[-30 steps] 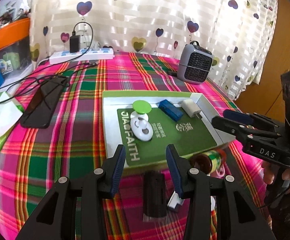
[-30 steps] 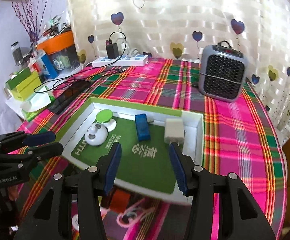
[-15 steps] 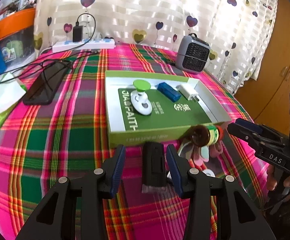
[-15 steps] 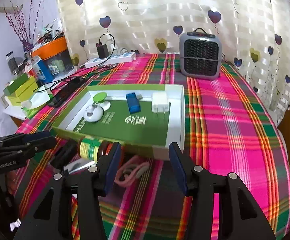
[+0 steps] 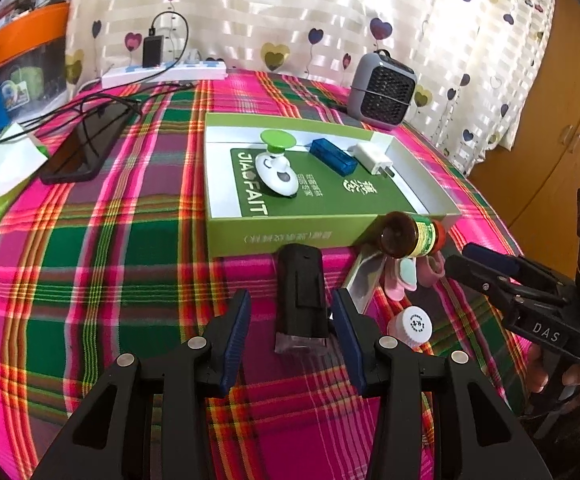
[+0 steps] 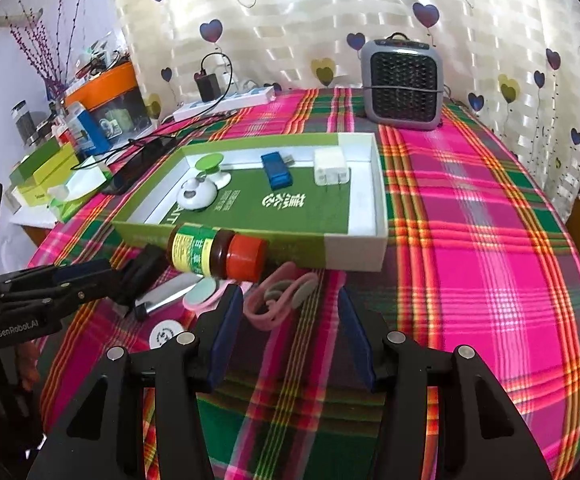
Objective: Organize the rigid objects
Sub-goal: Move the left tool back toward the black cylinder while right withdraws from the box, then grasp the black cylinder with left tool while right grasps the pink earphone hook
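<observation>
I tilt both claws downward: my left claw [image 5: 290, 324] gapes around the black rectangular block [image 5: 301, 292], untouched; my right claw [image 6: 288, 320] gapes above pink plastic scissors [image 6: 280, 300], empty.

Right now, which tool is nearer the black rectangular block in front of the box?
Left. The left tool is open astride the black rectangular block; the right tool is off beside the brown bottle.

Pink, green and yellow plaid cloth [image 6: 470, 220] | green-and-white box [image 6: 354, 254] | amber bottle [image 6: 218, 254], red cap, green-yellow label | cream curtain [image 6: 330, 12], purple hearts | grey heater [image 6: 404, 84] | pink glasses [image 6: 282, 296]
</observation>
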A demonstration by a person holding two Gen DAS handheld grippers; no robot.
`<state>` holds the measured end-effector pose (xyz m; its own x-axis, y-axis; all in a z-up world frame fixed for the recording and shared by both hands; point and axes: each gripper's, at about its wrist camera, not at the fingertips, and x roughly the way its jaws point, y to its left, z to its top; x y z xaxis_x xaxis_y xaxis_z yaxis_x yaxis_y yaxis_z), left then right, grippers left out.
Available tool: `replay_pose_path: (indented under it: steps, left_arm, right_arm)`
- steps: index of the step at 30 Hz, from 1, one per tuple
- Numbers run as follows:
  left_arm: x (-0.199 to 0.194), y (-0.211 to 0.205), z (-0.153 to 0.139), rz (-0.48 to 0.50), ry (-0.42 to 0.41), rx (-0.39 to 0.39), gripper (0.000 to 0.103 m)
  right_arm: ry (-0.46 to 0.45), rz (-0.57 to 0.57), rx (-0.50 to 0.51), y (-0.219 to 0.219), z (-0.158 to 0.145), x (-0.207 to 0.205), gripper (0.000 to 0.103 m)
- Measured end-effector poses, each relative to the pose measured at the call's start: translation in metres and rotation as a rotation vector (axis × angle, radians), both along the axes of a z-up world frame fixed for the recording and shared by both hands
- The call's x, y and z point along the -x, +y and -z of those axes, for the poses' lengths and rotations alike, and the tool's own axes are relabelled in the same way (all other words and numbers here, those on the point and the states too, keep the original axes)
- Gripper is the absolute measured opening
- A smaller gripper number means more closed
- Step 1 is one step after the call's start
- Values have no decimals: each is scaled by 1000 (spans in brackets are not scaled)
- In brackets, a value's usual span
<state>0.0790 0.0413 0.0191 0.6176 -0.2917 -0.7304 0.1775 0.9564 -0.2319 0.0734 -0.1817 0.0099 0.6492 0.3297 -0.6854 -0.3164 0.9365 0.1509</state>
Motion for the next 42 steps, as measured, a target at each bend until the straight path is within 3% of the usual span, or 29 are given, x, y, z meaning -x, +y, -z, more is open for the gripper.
replay_pose_path:
  steps: [24,42]
  left_arm:
    - [-12,-6,9,3,37,-4,41]
    - [-16,-8,10,1,34,-21,41]
  right_arm:
    - [72,22,16,12,12,-11,52]
    - [84,117,64,-7,12,-11,52]
